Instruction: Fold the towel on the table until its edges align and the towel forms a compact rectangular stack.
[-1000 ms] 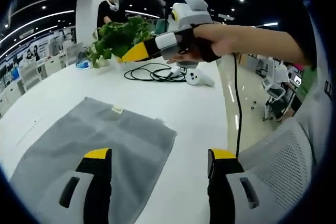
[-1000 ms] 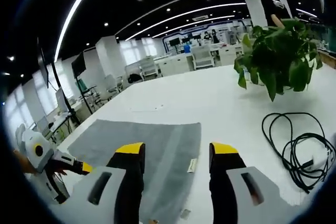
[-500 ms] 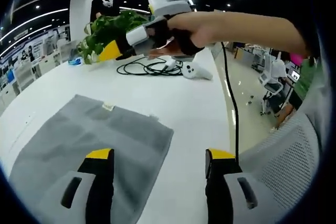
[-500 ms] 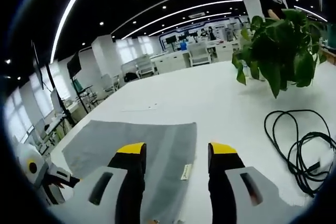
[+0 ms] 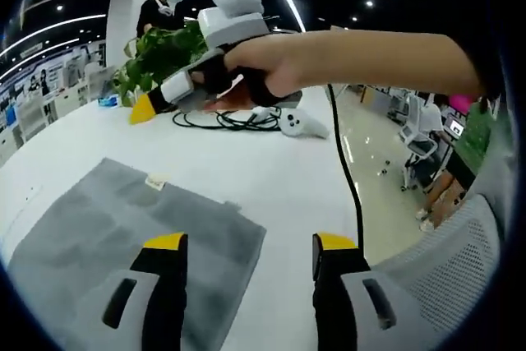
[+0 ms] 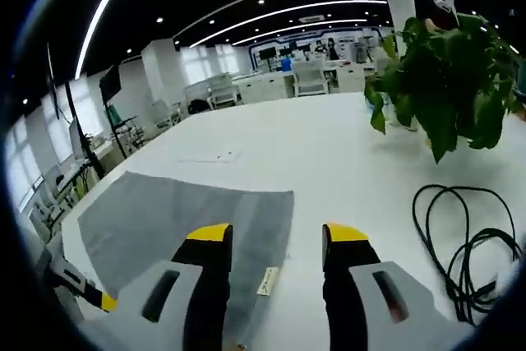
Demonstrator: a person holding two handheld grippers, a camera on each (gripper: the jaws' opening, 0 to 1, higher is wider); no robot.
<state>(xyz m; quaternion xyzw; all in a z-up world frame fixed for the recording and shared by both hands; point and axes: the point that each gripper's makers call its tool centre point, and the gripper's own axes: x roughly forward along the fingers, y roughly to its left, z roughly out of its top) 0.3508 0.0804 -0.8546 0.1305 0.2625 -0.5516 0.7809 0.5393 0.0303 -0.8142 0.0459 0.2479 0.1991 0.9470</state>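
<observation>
Lying flat and unfolded, the grey rectangular cloth towel (image 5: pixel 123 236) (image 6: pixel 177 215) sits by the white table's (image 5: pixel 271 170) near edge. Left gripper (image 5: pixel 246 244) hovers over its corner, jaws wide, empty; right gripper (image 6: pixel 271 236) (image 5: pixel 168 96), also wide, straddles the tagged edge.

Towel (image 5: pixel 123 232) partly behind left gripper (image 5: pixel 246 244)

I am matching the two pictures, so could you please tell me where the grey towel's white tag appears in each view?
Left gripper view: the white tag sits on the far edge of the grey towel, upper left.
Right gripper view: the tag lies at the towel's near corner, between the jaws.
Shared landmark: the potted plant on the white table.
</observation>
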